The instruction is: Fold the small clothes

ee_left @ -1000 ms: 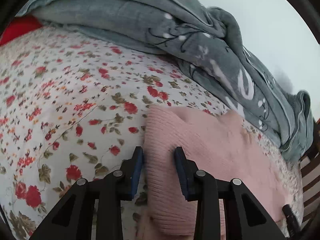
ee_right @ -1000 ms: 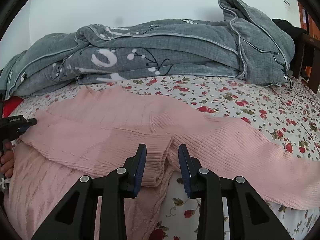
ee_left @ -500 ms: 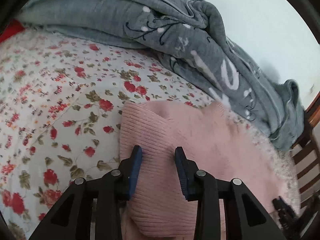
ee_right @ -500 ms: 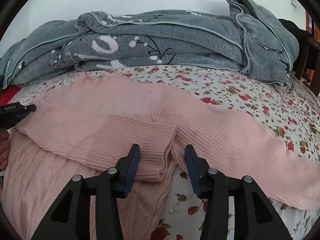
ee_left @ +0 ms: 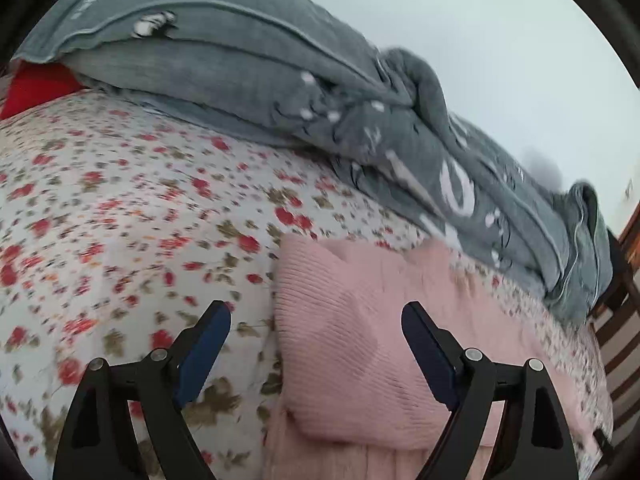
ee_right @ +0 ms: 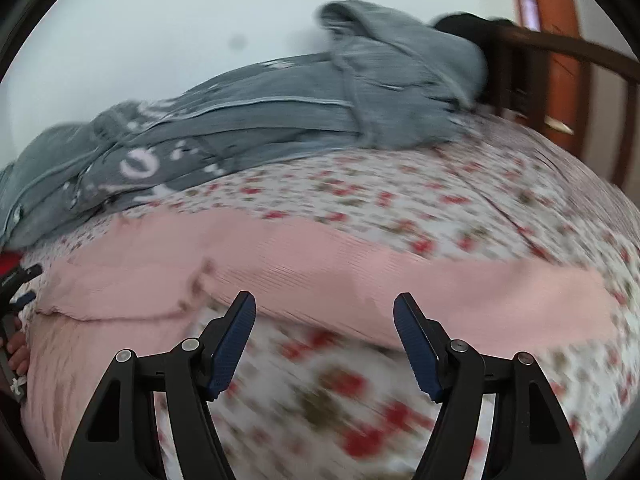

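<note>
Lying spread across the floral bed sheet [ee_left: 120,208], the pink knit sweater [ee_left: 352,320] sits flat with one sleeve folded back over its body, the ribbed cuff end forming a squared edge toward the left of the left wrist view. Left hand-held gripper [ee_left: 316,324]: jaws wide apart, nothing between the blue pads [ee_left: 204,348]; the left pad is over bare sheet, the right pad over the pink knit, the folded sleeve edge framed between them. Whether either pad touches the fabric cannot be told. Right hand-held gripper [ee_right: 324,320]: jaws likewise spread wide and empty, positioned over the sheet just in front of the other sleeve [ee_right: 440,292], which stretches out straight to the right across the bed. In the right wrist view the sweater [ee_right: 140,280] body occupies the left portion, with a small pucker where sleeve meets body. Part of the left hand-held gripper and a few of the person's fingers [ee_right: 18,354] show at the far left edge of that view. A grey quilted duvet [ee_left: 280,80] with white print is bundled along the far side of the bed against a pale wall [ee_right: 160,20]. A red item [ee_left: 36,84] peeks out beneath the duvet's left end. Dark wooden bed frame [ee_right: 560,44] at right. Both views are motion-blurred.
</note>
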Demonstrator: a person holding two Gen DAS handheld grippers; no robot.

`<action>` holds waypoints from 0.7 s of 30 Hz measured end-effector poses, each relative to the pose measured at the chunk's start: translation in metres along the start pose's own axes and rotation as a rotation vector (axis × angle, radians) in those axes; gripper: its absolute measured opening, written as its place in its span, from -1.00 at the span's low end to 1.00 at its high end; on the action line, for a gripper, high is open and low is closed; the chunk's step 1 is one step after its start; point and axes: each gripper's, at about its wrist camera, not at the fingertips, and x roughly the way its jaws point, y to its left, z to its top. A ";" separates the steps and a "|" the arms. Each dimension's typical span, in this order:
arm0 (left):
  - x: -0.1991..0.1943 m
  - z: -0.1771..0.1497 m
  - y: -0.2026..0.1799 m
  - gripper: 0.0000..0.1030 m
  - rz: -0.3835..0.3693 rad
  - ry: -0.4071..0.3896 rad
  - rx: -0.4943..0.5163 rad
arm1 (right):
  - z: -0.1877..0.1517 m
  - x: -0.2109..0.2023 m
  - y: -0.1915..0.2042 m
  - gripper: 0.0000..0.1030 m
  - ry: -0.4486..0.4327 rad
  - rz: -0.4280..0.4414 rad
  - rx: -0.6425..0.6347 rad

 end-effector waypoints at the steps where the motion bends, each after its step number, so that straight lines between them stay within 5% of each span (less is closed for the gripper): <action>1: -0.005 -0.002 0.002 0.70 -0.003 -0.011 -0.010 | -0.005 -0.006 -0.016 0.37 0.004 -0.015 0.032; 7: 0.002 -0.012 0.003 0.73 0.015 0.037 -0.012 | -0.039 -0.042 -0.127 0.37 -0.005 -0.124 0.309; 12: 0.010 -0.014 0.010 0.73 0.019 0.073 -0.047 | -0.057 -0.038 -0.179 0.35 -0.006 -0.167 0.409; 16: 0.012 -0.014 0.009 0.73 0.034 0.075 -0.028 | -0.057 -0.027 -0.201 -0.21 -0.058 -0.143 0.474; 21: 0.014 -0.015 0.007 0.73 0.046 0.079 -0.009 | -0.046 -0.020 -0.215 -0.23 -0.084 -0.098 0.501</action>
